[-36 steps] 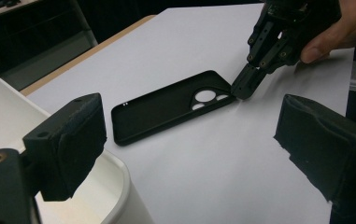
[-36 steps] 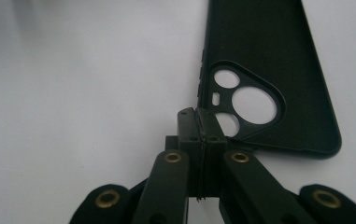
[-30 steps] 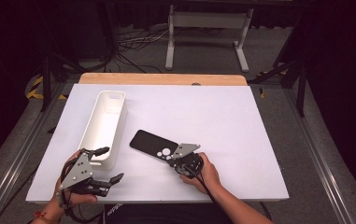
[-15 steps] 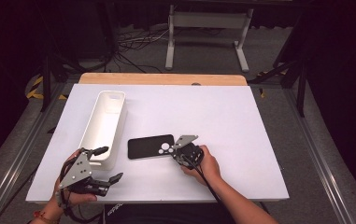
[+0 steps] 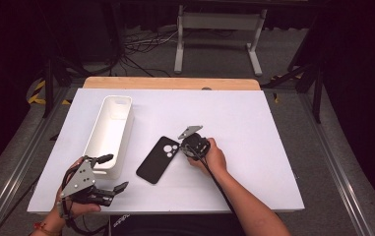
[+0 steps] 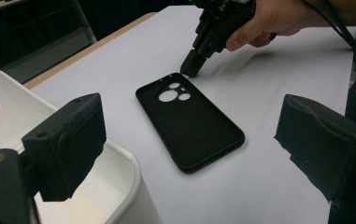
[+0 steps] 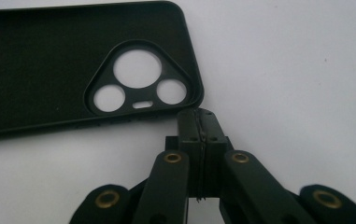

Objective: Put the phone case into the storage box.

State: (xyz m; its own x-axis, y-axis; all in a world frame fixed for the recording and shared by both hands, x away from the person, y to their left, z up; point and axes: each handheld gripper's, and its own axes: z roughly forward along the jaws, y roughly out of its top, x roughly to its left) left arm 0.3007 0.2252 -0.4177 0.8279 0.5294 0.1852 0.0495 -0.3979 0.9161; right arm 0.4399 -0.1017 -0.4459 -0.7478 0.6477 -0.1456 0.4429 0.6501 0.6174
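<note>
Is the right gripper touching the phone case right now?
Touching. In the right gripper view, the shut tips of the right gripper press against the corner edge of the black phone case beside its camera cutouts, with no white table between them.

The phone case lies on the table, right of the bin.

White table with wooden far edge, dark room, grey floor, metal stand, cables

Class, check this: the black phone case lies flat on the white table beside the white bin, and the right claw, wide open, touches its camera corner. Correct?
Not quite. The right claw is shut, as the right gripper view shows; the rest stands.
</note>
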